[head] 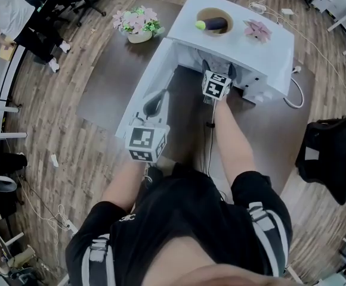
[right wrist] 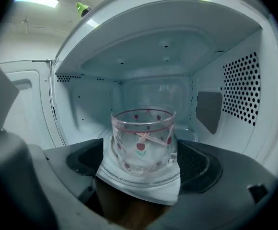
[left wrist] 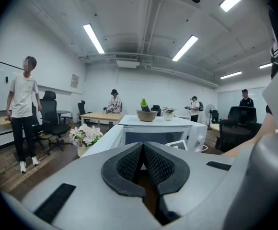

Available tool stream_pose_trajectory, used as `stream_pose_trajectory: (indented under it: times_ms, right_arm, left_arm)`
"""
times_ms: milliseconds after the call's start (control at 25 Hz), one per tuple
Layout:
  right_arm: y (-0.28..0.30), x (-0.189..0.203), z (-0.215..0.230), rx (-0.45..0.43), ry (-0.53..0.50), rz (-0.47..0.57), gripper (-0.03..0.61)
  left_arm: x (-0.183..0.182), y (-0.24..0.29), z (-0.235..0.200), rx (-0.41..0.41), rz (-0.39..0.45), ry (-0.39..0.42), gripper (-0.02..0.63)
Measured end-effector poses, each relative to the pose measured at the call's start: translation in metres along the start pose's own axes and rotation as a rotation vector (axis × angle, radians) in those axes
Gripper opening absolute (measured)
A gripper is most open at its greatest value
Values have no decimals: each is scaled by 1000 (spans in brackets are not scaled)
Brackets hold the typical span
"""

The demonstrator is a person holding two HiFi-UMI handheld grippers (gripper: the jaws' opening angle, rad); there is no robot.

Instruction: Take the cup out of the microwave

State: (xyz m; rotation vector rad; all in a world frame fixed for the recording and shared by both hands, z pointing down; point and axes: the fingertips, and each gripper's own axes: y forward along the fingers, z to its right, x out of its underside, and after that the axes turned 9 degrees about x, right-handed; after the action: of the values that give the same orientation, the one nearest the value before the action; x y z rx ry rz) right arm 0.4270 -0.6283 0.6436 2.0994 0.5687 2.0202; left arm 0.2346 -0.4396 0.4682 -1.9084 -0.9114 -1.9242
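Note:
A clear glass cup (right wrist: 143, 140) printed with red tulips stands on the turntable inside the white microwave (head: 238, 40), whose door (head: 152, 88) is swung open to the left. My right gripper (right wrist: 141, 161) is reached into the oven's mouth (head: 216, 85); its jaws stand open on either side of the cup, close to its walls. From the head view the cup is hidden. My left gripper (head: 147, 143) hangs near the door's outer end, shut with nothing between its pads (left wrist: 143, 147), looking over the door at the microwave (left wrist: 163, 131).
On the microwave's top sit a bowl (head: 215, 21) with an aubergine and a pink flower (head: 257, 30). A pot of flowers (head: 138, 24) stands left of it. A black bag (head: 331, 157) lies at the right; cables run over the floor. People stand in the room beyond.

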Motion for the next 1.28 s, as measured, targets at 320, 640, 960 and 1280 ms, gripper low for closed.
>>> stream_pose_trajectory:
  times_ms: [320, 640, 960, 1280]
  right_arm:
    - [17, -5, 3, 11, -29, -11, 462]
    - [33, -15, 13, 54, -19, -19, 459]
    - [-8, -3, 10, -1, 14, 16, 457]
    - [-88, 1, 2, -53, 27, 59, 457]
  left_arm:
    - [2, -6, 1, -7, -10, 14, 2]
    - [10, -17, 0, -27, -34, 18, 2]
    - [12, -28, 2, -29, -29, 9, 2]
    - [-6, -31, 5, 19, 23, 16, 2]
